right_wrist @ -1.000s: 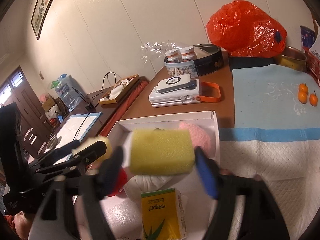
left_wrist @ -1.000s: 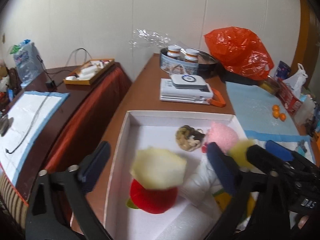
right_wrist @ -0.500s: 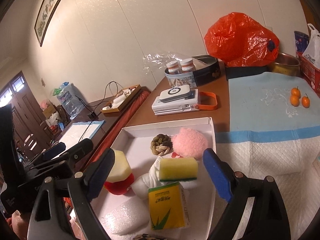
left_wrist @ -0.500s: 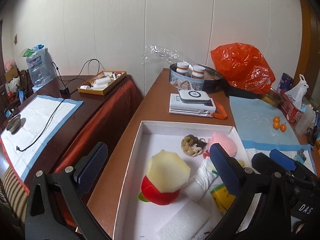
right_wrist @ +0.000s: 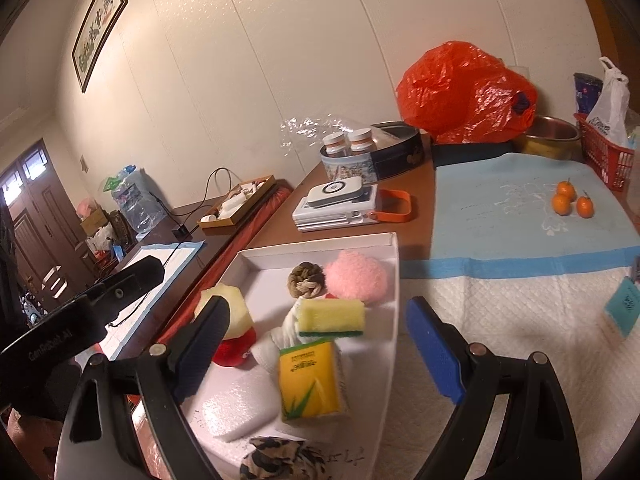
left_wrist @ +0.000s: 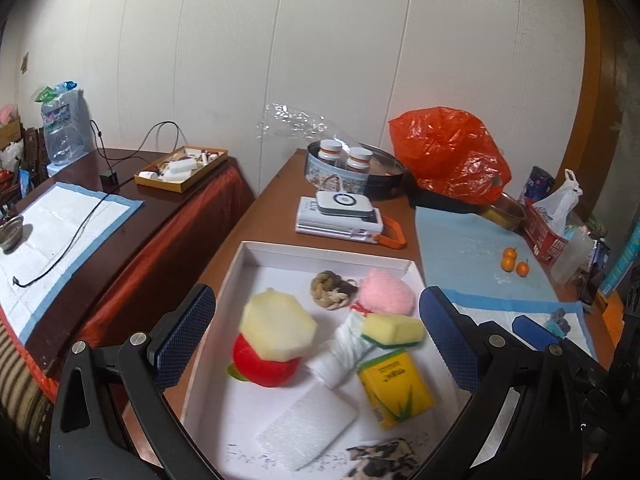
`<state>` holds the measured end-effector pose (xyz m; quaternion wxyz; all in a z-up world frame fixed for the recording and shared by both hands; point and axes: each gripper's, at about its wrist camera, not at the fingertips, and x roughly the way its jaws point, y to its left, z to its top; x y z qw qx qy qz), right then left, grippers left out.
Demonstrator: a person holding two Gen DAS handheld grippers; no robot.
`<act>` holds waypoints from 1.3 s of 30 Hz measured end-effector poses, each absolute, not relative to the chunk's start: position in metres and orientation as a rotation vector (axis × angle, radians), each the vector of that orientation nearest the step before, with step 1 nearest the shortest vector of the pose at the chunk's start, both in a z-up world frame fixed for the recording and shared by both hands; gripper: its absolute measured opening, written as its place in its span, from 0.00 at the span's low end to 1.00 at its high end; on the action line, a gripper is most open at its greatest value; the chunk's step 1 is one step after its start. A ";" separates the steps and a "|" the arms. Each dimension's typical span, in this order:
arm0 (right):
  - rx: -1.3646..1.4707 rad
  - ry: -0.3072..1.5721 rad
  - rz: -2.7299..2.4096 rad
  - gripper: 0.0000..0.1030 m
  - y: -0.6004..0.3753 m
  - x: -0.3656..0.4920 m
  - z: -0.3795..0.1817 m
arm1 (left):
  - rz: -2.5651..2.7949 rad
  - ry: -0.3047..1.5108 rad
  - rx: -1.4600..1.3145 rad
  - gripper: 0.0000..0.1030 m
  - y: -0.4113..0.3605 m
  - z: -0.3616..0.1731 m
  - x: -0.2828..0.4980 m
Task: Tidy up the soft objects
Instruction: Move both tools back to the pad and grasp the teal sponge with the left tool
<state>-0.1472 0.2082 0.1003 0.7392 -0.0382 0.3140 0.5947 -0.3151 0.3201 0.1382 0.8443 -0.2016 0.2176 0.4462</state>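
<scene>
We hold both hand-held grippers wide, empty: left hand-held gripper, right hand-held gripper. Yellow sponge in white box on counter, pink pompom at its 12 o'clock.

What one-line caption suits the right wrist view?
Open right gripper above a white box holding a yellow sponge.

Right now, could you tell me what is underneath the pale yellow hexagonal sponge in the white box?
The pale yellow hexagonal sponge rests on a red plush ball, with a green bit poking out at its lower edge. The ball's top is covered, as is anything beneath it in the white box.
</scene>
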 end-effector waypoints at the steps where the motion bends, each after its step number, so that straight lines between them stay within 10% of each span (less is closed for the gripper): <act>1: -0.083 0.687 1.298 0.87 0.205 -0.145 0.101 | 0.934 0.462 -0.425 1.00 0.318 0.138 -0.311; 39: 0.155 0.866 0.836 0.87 -0.021 0.139 0.037 | 0.301 0.827 -0.208 1.00 0.163 0.032 0.049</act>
